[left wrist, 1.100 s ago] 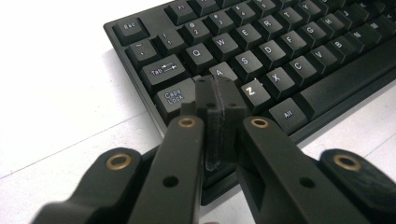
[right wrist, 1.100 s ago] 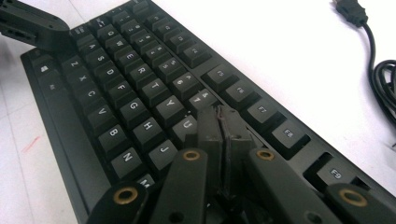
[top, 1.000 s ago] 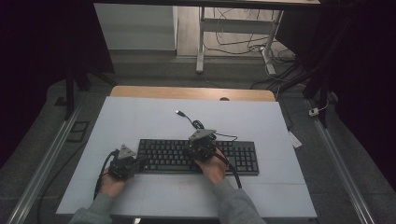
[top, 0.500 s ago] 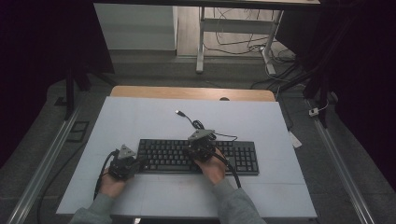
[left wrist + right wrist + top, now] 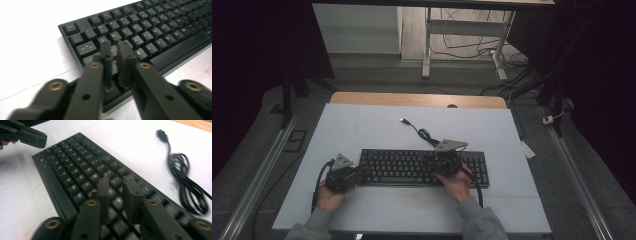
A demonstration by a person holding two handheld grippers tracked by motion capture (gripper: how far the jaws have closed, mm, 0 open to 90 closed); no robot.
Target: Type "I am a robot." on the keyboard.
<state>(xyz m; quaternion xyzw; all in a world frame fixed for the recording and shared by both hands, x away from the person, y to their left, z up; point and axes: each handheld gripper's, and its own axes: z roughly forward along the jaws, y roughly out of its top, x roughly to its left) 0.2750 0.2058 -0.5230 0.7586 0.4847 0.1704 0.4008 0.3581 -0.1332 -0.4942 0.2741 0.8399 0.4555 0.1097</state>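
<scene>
High view has your black plastic full-size keyboard [image 5: 422, 167] lying flat at the near middle of the white table [image 5: 362, 125]. Your left gripper [image 5: 115, 48] and right gripper [image 5: 117, 183] hover over its keys, jaws just opening to a narrow gap, pinching nothing.

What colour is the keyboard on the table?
Black keyboard with pale key lettering, shown best in the left gripper view.

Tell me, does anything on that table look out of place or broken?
Nothing looks damaged or spilled. The keyboard lies straight on the white table. The one loose end is its cable, coiled behind it with the USB plug lying unplugged on the table.
</scene>
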